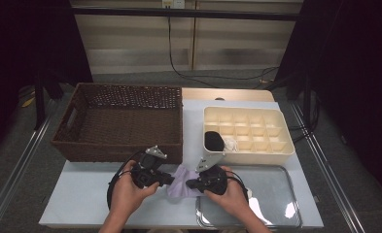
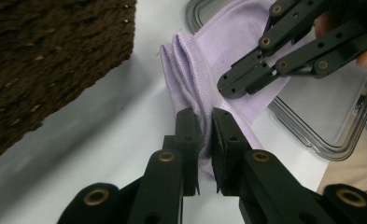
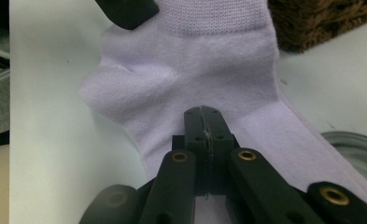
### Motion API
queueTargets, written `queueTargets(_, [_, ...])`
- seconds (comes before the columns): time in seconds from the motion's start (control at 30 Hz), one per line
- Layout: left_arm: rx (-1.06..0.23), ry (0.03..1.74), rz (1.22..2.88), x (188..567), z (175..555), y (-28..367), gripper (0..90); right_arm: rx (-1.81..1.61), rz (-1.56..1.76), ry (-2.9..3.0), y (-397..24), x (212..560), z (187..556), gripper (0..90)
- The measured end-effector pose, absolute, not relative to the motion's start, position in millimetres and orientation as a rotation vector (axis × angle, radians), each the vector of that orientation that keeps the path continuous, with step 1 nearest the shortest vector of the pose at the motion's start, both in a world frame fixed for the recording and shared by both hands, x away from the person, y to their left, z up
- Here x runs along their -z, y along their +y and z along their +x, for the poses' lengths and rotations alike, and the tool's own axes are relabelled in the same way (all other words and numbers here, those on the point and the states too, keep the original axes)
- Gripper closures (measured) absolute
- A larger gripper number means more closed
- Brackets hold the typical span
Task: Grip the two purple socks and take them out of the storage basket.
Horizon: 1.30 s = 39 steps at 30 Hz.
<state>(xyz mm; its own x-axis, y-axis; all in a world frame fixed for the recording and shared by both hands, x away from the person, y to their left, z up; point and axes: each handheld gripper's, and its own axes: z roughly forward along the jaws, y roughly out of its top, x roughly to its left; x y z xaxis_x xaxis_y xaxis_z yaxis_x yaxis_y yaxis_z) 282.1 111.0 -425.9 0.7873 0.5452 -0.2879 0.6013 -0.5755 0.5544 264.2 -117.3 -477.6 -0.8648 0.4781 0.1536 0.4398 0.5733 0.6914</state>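
A lilac sock (image 1: 181,178) lies on the pale table mat between my two grippers, one end reaching onto a metal tray. My left gripper (image 1: 171,180) comes in from the left. In the left gripper view its jaws (image 2: 204,114) pinch a folded edge of the sock (image 2: 195,60). My right gripper (image 1: 188,184) comes in from the right, and its jaws (image 3: 203,112) are pressed together on the sock's cloth (image 3: 195,60), with a thin sliver of fabric between them. The right gripper (image 2: 225,86) also lies on the sock in the left gripper view. A left jaw tip (image 3: 127,9) sits at the sock's cuff.
A brown woven basket (image 1: 118,121) stands at the back left, close behind the left hand. A cream divided box (image 1: 249,110) at the back right holds a black bundle (image 1: 214,141) and a white item (image 1: 230,143). The metal tray (image 1: 271,194) lies at the front right.
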Motion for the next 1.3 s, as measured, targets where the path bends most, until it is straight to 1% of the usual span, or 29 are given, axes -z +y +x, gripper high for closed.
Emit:
queueTargets(0.27, [0.107,0.860,2.312,416.9,281.2,116.9,82.3,-1.210,0.775,2.756,-96.4,478.3,264.0,89.8])
queueTargets(0.4, [0.108,0.856,2.333,415.9,282.2,119.9,82.4,-1.207,0.754,2.770,-83.6,477.9,263.6,89.8])
queueTargets(0.53, [0.116,0.873,2.326,418.3,282.4,121.1,82.4,-1.202,0.744,2.768,-85.8,475.4,264.4,89.6])
queueTargets(0.8, [0.108,0.875,2.331,417.6,281.9,119.3,82.4,-1.182,0.762,2.678,-124.2,454.9,264.3,89.4])
queueTargets(1.07, [0.118,0.881,2.338,416.2,283.5,115.3,82.4,-1.175,0.874,2.583,-171.2,446.4,266.3,89.4])
queueTargets(1.2, [0.115,0.889,2.335,416.4,283.5,115.2,82.4,-1.179,0.932,2.560,-191.3,450.4,266.6,89.4])
queueTargets(1.3, [0.124,0.881,2.330,415.4,283.6,114.3,82.4,-1.166,0.958,2.563,-196.8,456.9,265.2,89.4])
